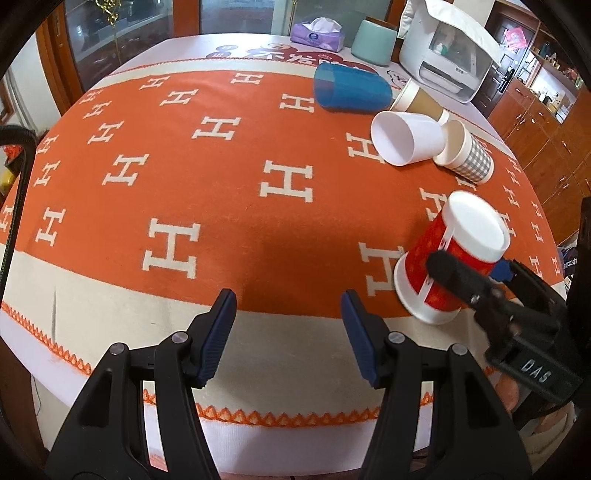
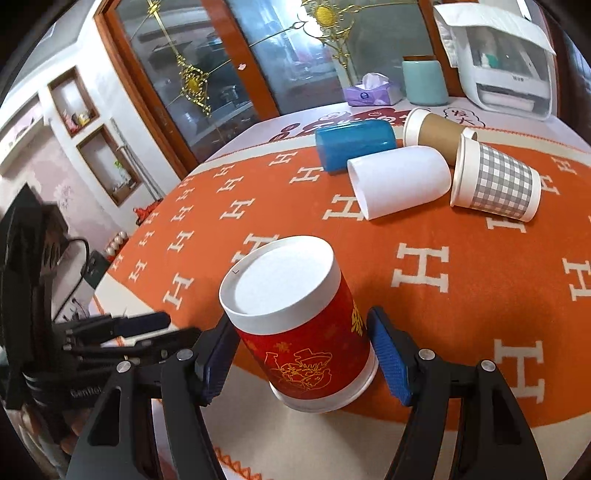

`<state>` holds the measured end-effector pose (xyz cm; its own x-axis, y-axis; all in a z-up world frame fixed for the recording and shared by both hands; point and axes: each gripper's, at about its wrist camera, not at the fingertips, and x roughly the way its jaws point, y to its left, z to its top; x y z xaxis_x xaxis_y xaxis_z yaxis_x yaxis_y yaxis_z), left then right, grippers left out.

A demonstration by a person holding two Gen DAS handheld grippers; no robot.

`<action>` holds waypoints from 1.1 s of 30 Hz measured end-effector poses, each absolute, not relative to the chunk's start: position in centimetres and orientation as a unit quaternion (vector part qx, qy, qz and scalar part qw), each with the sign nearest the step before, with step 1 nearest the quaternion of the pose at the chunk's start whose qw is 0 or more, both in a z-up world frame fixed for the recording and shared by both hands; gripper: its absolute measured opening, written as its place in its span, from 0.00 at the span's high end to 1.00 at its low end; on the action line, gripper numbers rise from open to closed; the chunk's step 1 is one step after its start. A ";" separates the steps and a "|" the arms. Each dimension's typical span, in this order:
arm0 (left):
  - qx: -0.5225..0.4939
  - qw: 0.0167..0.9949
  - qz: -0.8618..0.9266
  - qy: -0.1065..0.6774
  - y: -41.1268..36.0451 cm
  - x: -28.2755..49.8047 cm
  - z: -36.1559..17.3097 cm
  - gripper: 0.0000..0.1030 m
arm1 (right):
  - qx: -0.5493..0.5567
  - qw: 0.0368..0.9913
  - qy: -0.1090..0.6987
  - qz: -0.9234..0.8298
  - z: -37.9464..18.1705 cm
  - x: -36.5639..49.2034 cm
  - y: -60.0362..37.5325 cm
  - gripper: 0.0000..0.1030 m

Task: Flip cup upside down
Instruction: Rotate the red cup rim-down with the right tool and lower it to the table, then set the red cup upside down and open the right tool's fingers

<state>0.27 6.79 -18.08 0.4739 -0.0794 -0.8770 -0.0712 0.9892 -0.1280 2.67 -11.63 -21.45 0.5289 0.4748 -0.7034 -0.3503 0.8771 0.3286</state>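
A red paper cup with gold print [image 2: 303,332] stands upside down, white base up, near the front edge of the orange H-patterned cloth [image 2: 424,243]. My right gripper [image 2: 299,354] is around its lower half, its blue pads close to the cup's sides; a small gap shows at the right pad. In the left wrist view the cup [image 1: 443,254] is at the right with the right gripper [image 1: 469,273] across it. My left gripper [image 1: 288,332] is open and empty over the front cloth border.
Several cups lie on their sides at the back right: a blue one [image 1: 351,92], a brown one [image 1: 417,101], a white one [image 1: 406,138] and a grey checked one [image 1: 465,155]. A tissue box [image 1: 317,35], a teal canister [image 1: 373,42] and a white appliance [image 1: 447,59] stand behind.
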 end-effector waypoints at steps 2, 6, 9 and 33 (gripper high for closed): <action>-0.071 0.856 -0.004 0.513 6.7 0.1 -18.0 0.46 | 0.077 0.868 0.430 0.236 -21.7 2.2 -11.9 0.30; -0.067 0.856 -0.008 0.513 6.4 -0.3 -17.9 0.46 | 0.084 0.871 0.425 0.232 -21.3 1.2 -12.3 0.18; -0.064 0.857 -0.007 0.511 6.2 -0.5 -17.6 0.46 | 0.081 0.876 0.417 0.228 -20.6 0.5 -12.6 0.17; -0.029 0.887 -0.035 0.460 3.0 -5.2 -11.3 0.45 | 0.150 0.864 0.448 0.176 -12.3 -7.8 -16.9 0.14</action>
